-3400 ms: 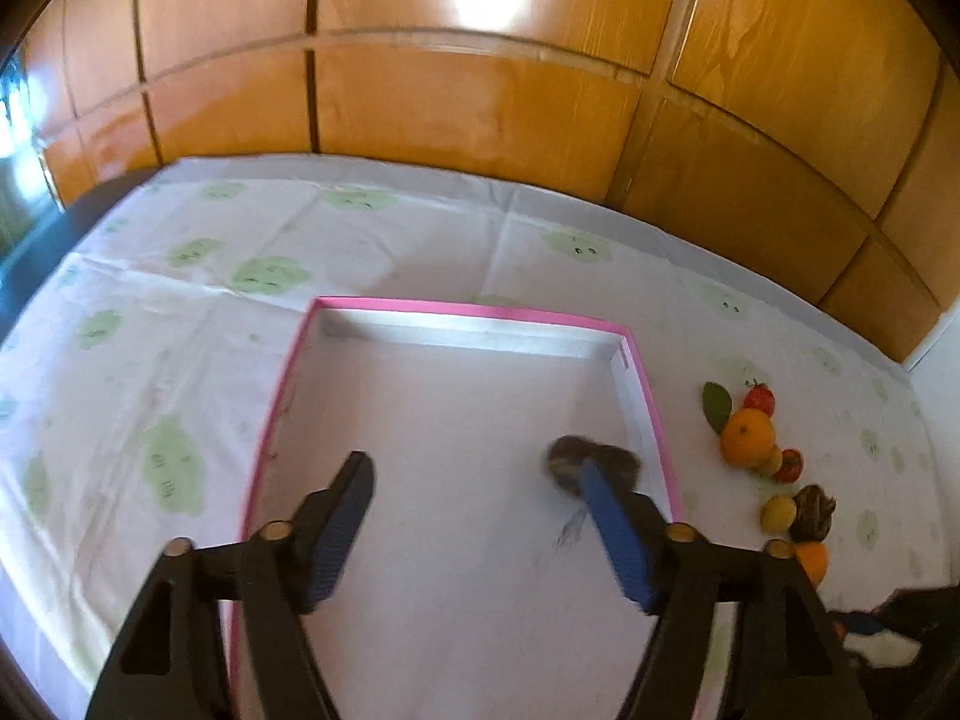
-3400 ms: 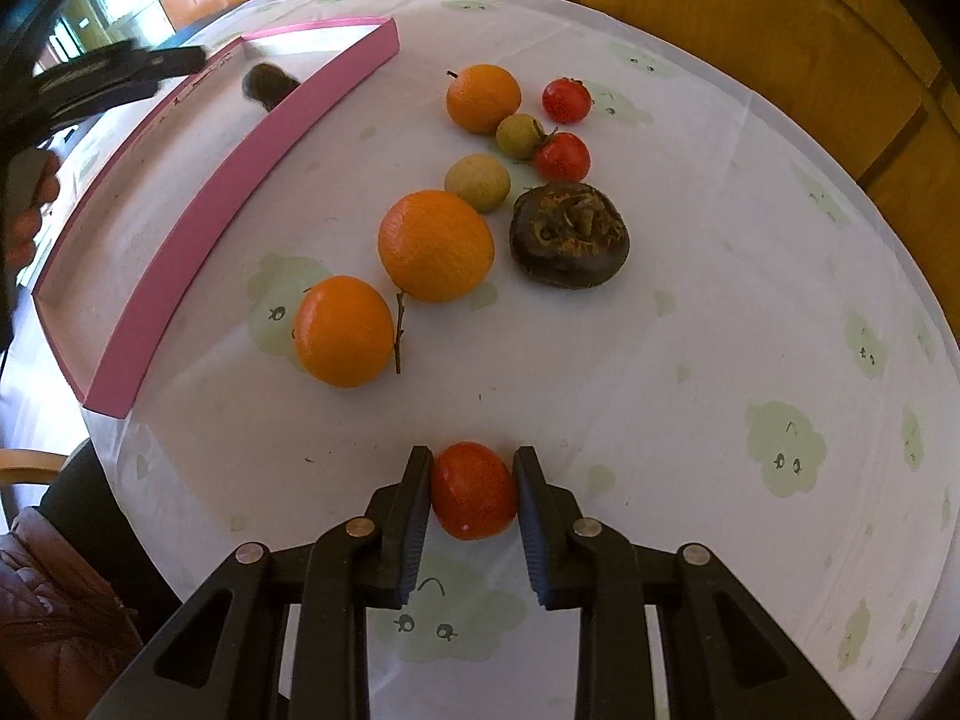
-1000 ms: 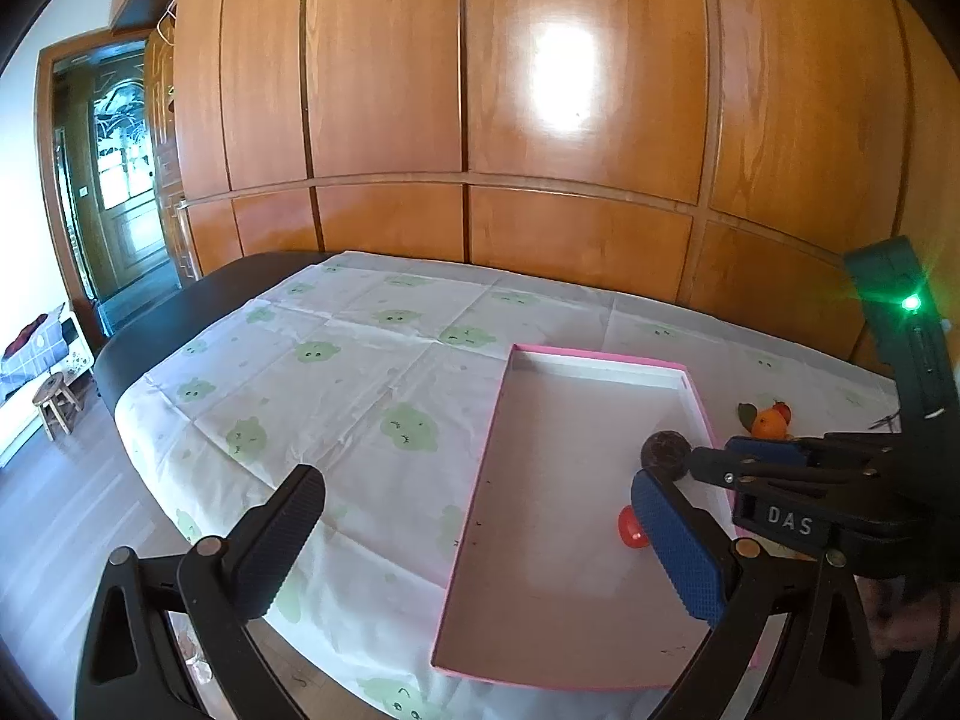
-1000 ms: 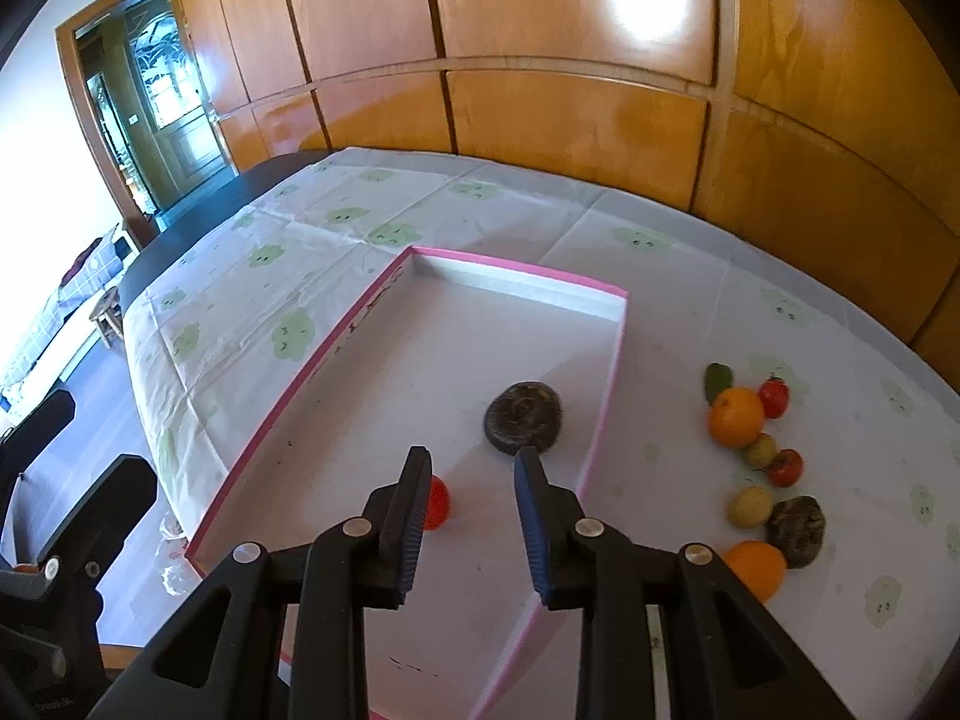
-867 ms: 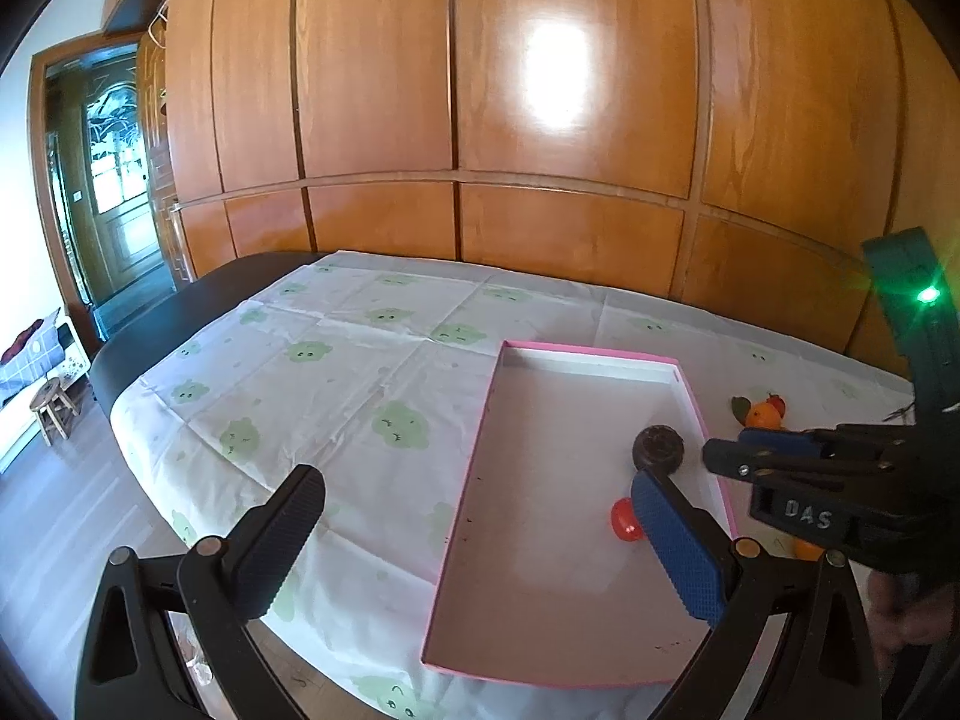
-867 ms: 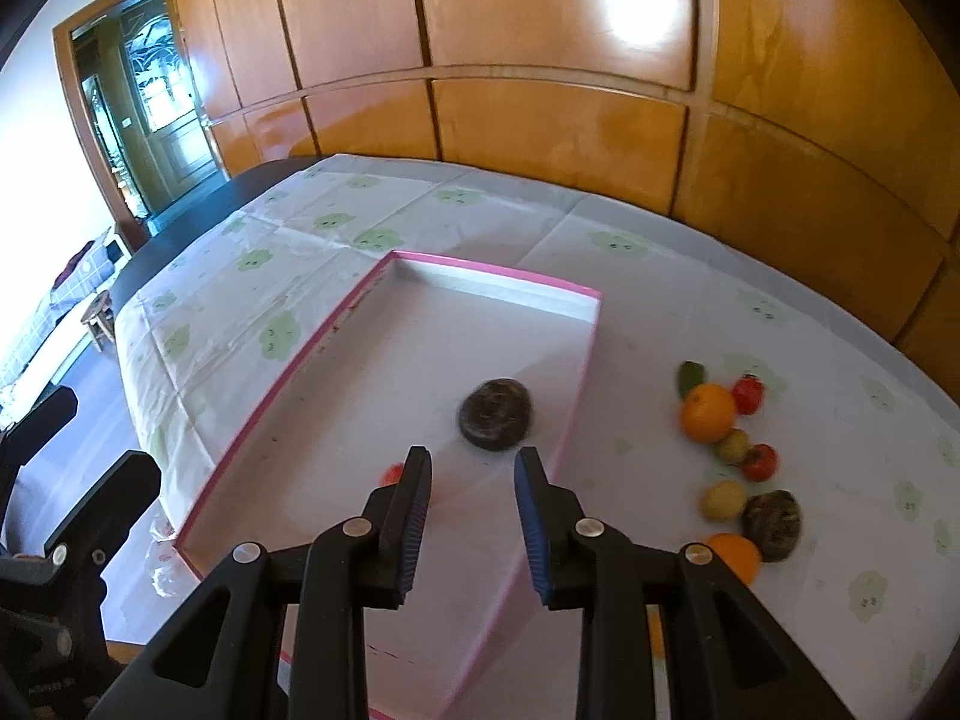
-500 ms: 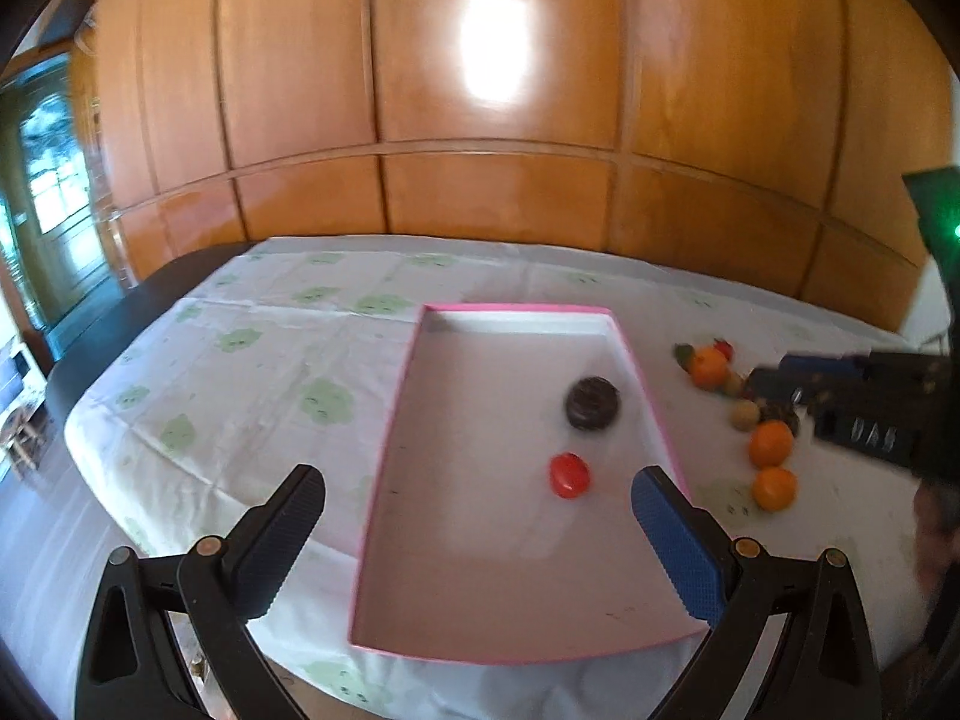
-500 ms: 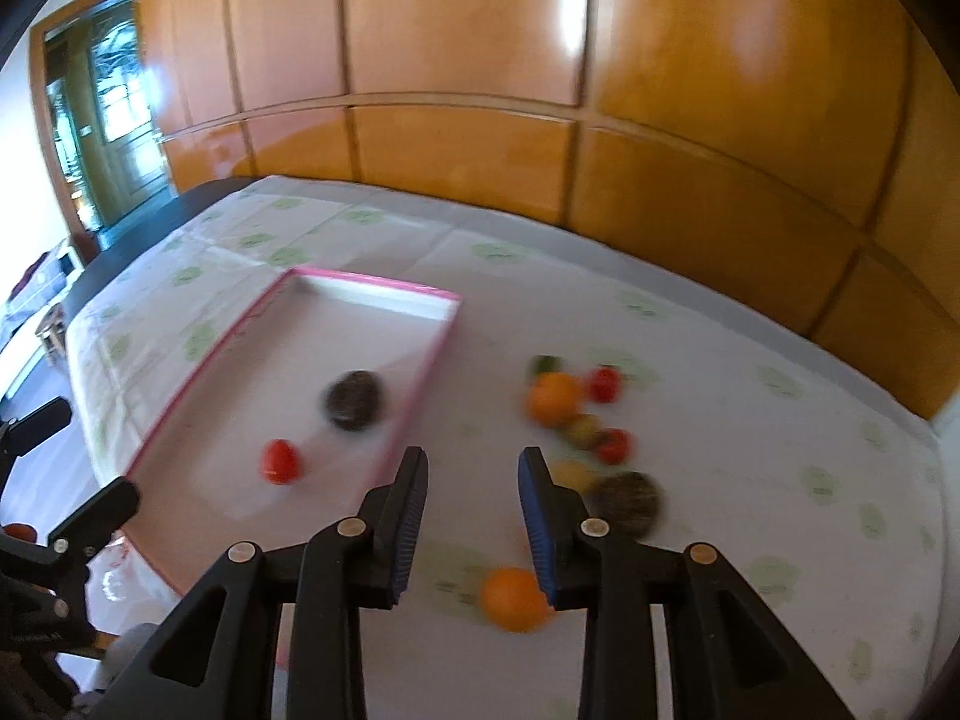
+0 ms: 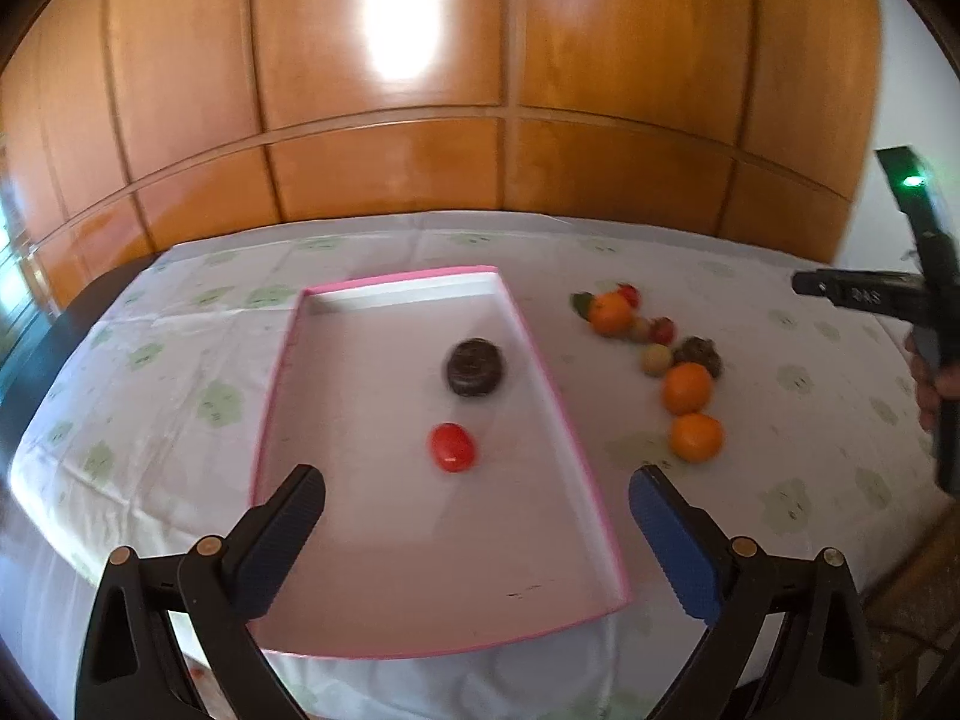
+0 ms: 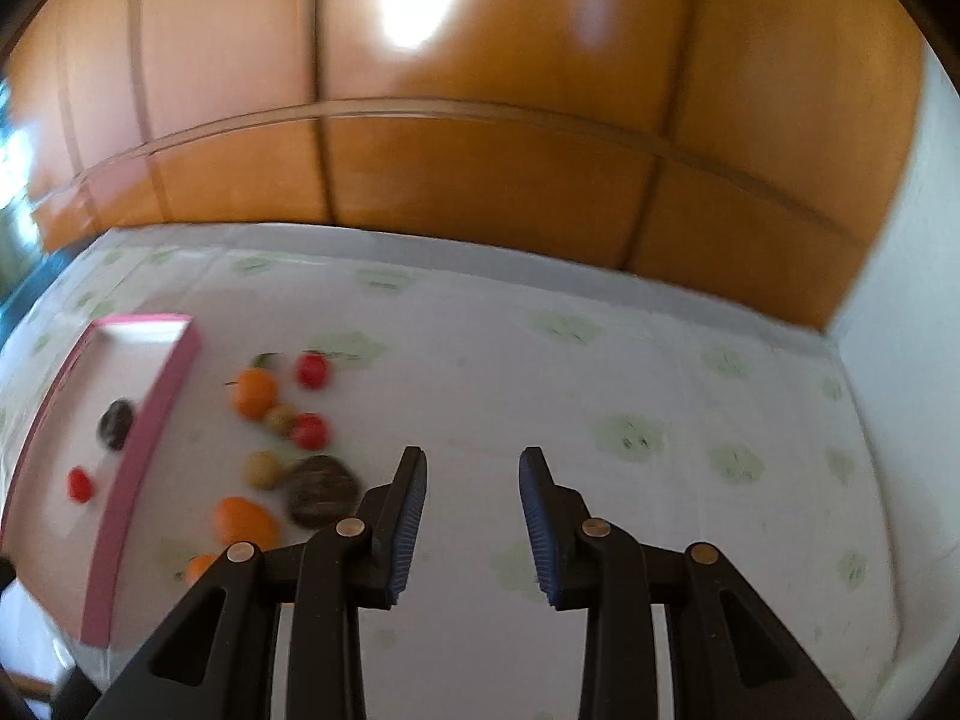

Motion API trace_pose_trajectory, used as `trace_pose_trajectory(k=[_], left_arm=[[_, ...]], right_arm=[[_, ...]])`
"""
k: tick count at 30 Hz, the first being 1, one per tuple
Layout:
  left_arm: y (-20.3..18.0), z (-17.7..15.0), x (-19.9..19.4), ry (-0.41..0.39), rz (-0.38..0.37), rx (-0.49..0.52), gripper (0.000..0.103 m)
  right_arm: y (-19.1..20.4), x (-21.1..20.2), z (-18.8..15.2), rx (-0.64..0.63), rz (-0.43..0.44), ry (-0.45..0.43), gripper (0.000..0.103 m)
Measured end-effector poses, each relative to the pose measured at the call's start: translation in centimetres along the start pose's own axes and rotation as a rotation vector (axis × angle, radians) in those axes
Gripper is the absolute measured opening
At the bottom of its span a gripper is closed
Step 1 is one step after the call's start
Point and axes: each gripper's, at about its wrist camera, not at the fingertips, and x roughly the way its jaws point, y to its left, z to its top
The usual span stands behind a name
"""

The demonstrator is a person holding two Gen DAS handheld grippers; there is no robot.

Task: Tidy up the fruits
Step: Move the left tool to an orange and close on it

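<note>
A pink-rimmed white tray [image 9: 594, 516] lies on the table and holds a dark round fruit [image 9: 474, 366] and a red tomato [image 9: 453, 447]. To its right lie several loose fruits: oranges [image 9: 696, 436], small tomatoes [image 9: 662, 330], a yellowish fruit [image 9: 656, 359] and a dark fruit [image 9: 699, 351]. My left gripper [image 9: 477, 501] is wide open and empty above the tray's near end. My right gripper [image 10: 473, 483] is open and empty, high above the cloth to the right of the fruits [image 10: 318, 489]. The tray also shows in the right wrist view [image 10: 129, 480].
The table wears a white cloth with green cloud prints [image 10: 627, 438]. Wooden wall panels [image 9: 498, 96] stand behind it. The table's near edge runs just below the tray. The right gripper's body [image 9: 870, 294] shows at the far right of the left wrist view.
My right gripper let go of the red tomato in the tray, then swung right, away from the tray and past the loose fruits. My left gripper turned right and stays wide open.
</note>
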Motion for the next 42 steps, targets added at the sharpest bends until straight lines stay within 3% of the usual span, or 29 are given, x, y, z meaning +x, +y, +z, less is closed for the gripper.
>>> trace_pose_trajectory(k=[3,7,12,18,21,28,34,39,42], left_arm=[[-1.5,0.6,0.8,0.026,-0.041,0.034,0.096],[-2.7,1.8,2.1,0.067,-0.096,0.047,0.083],[-3.9,4.5,4.6,0.13,-0.167,0.033,0.061],[-5.8,7.7,8.0,0.186,-0.199,0.051,0.052],[-6.3,9.3,10.8,0.245,-0.231,0.005,0.048],[-7.3,12.2,16.2,0.309,-0.255,-0.106,0.046],[-7.5,13.6,20.3,0.353,-0.213,-0.183,0.06],[-7.4,13.6,22.8,0.396,-0.22,-0.241,0.059],[-7.8,12.9,24.2,0.443,-0.242,-0.251,0.053]], right_arm=[[-2.8,1.5,-0.1,0.125,0.015,0.06,0.032],[-3.9,1.2,-0.1,0.186,0.036,0.049,0.032],[-3.6,1.2,-0.2,0.174,0.058,0.043,0.032],[-2.9,1.0,0.1,0.152,0.081,0.039,0.032],[-2.8,0.9,0.2,0.15,0.085,0.033,0.032],[-2.4,1.5,0.2,0.134,0.094,0.054,0.032],[-2.3,1.8,0.2,0.131,0.106,0.068,0.032],[-2.3,2.0,0.3,0.131,0.109,0.078,0.032],[-2.3,2.1,0.3,0.127,0.104,0.08,0.032]])
